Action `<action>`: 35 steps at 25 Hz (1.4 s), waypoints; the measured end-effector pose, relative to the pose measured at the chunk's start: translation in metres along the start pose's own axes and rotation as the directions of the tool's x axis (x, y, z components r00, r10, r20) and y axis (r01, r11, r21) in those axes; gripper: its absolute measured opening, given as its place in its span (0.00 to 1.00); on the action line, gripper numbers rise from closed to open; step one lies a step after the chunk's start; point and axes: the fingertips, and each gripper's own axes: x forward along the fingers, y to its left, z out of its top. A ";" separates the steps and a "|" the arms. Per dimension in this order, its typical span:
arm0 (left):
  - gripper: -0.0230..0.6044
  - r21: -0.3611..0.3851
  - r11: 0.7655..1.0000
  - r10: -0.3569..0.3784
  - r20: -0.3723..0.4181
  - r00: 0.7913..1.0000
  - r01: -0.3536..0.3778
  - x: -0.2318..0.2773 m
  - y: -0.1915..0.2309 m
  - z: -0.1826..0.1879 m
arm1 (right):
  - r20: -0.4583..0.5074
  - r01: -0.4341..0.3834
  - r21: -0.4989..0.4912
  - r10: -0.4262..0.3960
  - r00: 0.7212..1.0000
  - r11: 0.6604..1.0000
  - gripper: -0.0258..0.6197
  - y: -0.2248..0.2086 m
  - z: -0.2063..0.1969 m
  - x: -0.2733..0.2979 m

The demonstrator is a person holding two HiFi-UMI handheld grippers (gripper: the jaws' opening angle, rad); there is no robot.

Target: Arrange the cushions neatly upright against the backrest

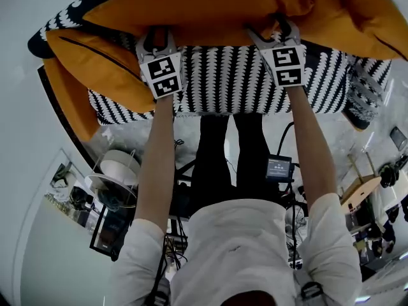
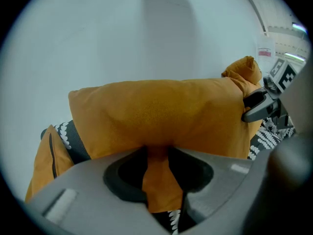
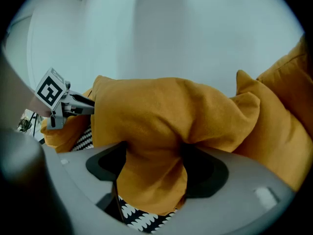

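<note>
mid: I see middle orange cushion [image 1: 210,11] lying lengthwise, near hem bunched, behind patterned seat [image 1: 242,81] | left: second orange cushion [image 1: 95,62] slumped | right: third orange cushion [image 1: 366,18] touching it

— Apart from the job, take the small black box with the lit screen [image 1: 279,168] as your mark. A dark cable [image 1: 285,134] runs up from it.
— Well to its left you have a round white thing in a thin wire frame [image 1: 118,169].
— To its right, you'll see a wooden stool [image 1: 359,187] with slim legs.
— Just below it, a tangle of cables [image 1: 294,220]. Up and left of it, your floor [image 1: 191,132] is pale and mottled.
</note>
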 end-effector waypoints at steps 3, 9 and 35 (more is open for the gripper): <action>0.25 -0.010 1.000 0.010 0.003 1.000 -0.010 -0.008 0.002 -0.005 | -0.003 -0.004 -0.005 0.004 1.000 1.000 0.66 0.004 -0.001 -0.001; 0.26 0.000 1.000 0.000 -0.033 0.999 0.000 -0.038 -0.005 -0.010 | -0.058 -0.064 -0.004 0.064 0.996 0.998 0.70 0.021 -0.013 -0.026; 0.26 -0.057 0.998 -0.024 0.024 0.999 0.025 -0.289 -0.089 0.029 | -0.034 -0.256 -0.050 0.254 0.967 0.965 0.36 0.074 -0.032 -0.224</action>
